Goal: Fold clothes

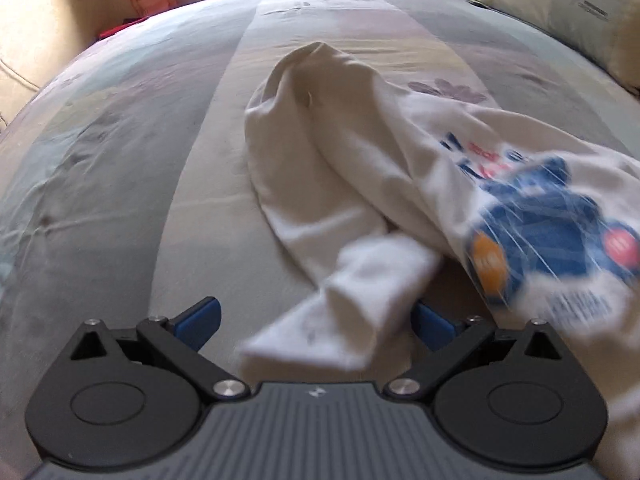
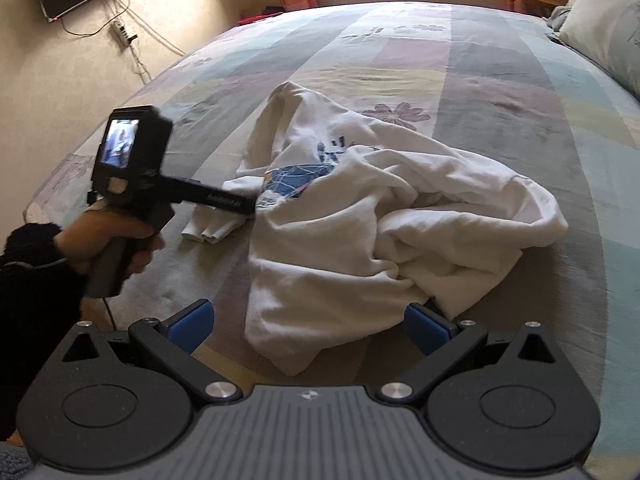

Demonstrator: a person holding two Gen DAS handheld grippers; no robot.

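Right wrist view: white t-shirt (image 2: 360, 236) w/ blue print lies crumpled mid-bed on the striped floral bedspread (image 2: 500, 92). Right gripper (image 2: 306, 326) has jaws spread wide, holding nothing, shirt hem between them. Left gripper (image 1: 316, 318), gripped by a hand (image 2: 108, 236) in a dark sleeve, also spread wide; a blurred sleeve (image 1: 340, 304) sits between its blue pads, not clamped. Pillow (image 2: 604, 28) at far right.

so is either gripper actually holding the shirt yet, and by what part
Neither holds it. The left gripper is open, with the sleeve cuff lying between its fingers. The right gripper is open around the white shirt edge.
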